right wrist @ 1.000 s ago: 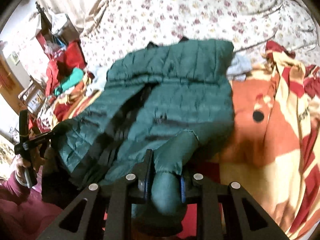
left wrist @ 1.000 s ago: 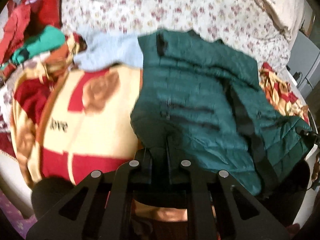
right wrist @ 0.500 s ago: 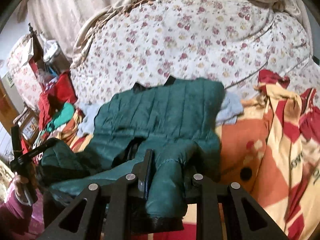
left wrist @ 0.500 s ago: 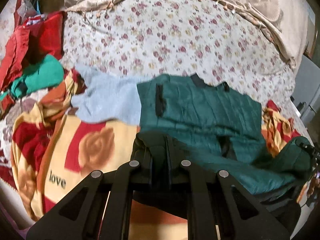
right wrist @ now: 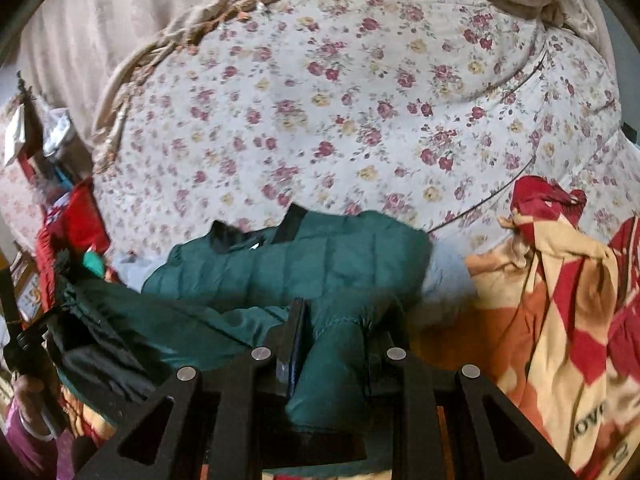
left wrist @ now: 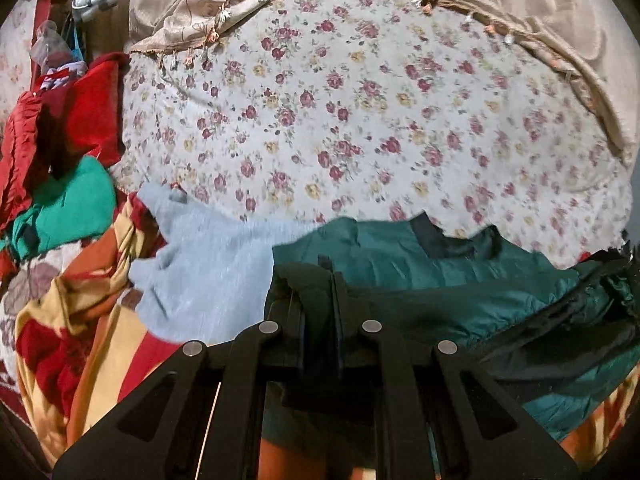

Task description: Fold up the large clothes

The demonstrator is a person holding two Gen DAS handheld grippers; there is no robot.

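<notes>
over the last second both claws, the left claw (left wrist: 318, 292) pinching the dark hem and the right claw (right wrist: 340, 320) pinching a sleeve, have carried the near edge of the green puffer jacket (right wrist: 328, 264) on the bed (left wrist: 360, 120) toward its far collar, so i judge the fold nearly closed.

Dark green quilted jacket (right wrist: 340, 264) with black collar, white bedsheet (left wrist: 360, 120) with small red and yellow roses, pale blue sweater (left wrist: 208, 272), red, orange and cream blanket (right wrist: 560, 320), beige curtain (left wrist: 540, 8), black tongs (left wrist: 320, 312)
</notes>
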